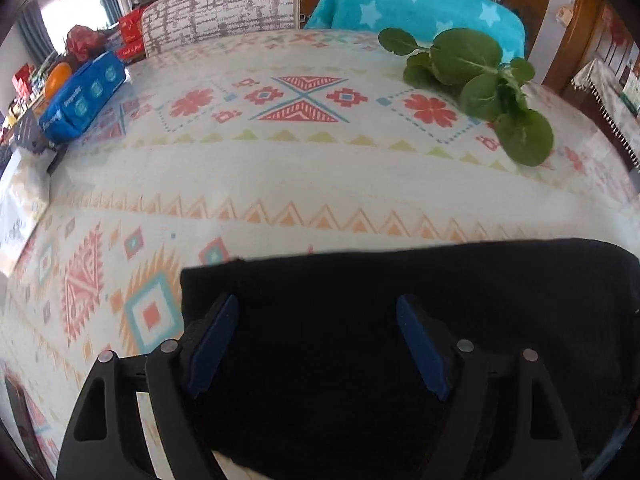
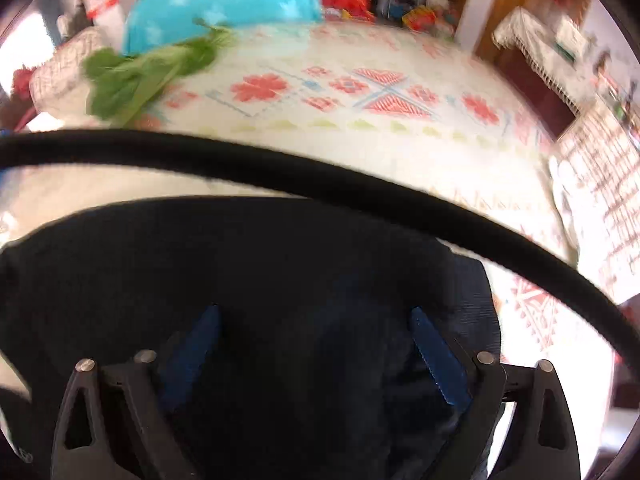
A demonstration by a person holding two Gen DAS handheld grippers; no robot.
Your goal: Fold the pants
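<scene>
The left gripper is spread wide above the black knitted fabric pants, which lie directly under it, its corner just ahead-left. The right gripper is also spread over the pants; a black cable crosses ahead. Probably a fold begins: next, each should pinch an edge. Green leafy vegetables lie far ahead on the patterned tablecloth.

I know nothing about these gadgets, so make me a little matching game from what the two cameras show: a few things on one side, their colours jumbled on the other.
Things:
1. pants
2. leafy vegetable
3. chair cover with stars
4. packet at the table's left edge

Colours:
A. green
B. turquoise
C. black
D. blue

Pairs: 1-C, 2-A, 3-B, 4-D
</scene>
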